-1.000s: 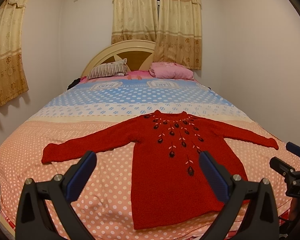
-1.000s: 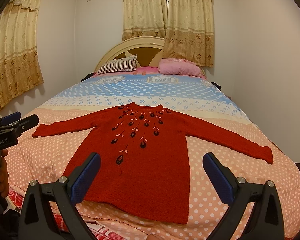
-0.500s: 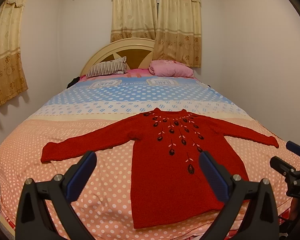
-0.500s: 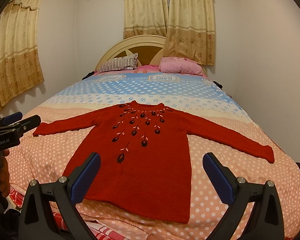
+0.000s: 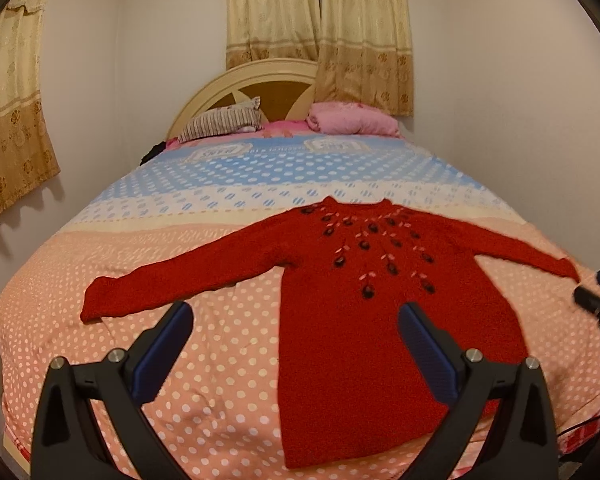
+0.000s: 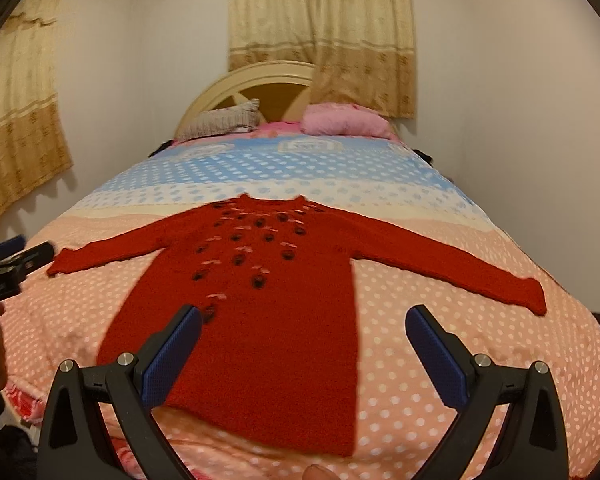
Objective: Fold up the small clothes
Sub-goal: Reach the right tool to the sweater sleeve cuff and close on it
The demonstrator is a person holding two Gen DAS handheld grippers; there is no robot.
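While both tools gape, red sweater (image 5: 360,320) lies flat; sleeves spread.

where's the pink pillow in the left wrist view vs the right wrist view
Left wrist view: the pink pillow lies at the head of the bed, right of centre, under the curtain.
Right wrist view: the pink pillow lies in much the same spot, slightly blurred.
Shared landmark: the striped pillow lies to its left, in front of the arched headboard.

red sweater (image 5: 380,340): coarse matt knit. bedspread (image 5: 220,380): smooth dotted cloth. gripper fingers (image 5: 162,356): matt black plastic, ribbed blue pads, shiny metal pins. headboard (image 5: 260,76): glossy wood.
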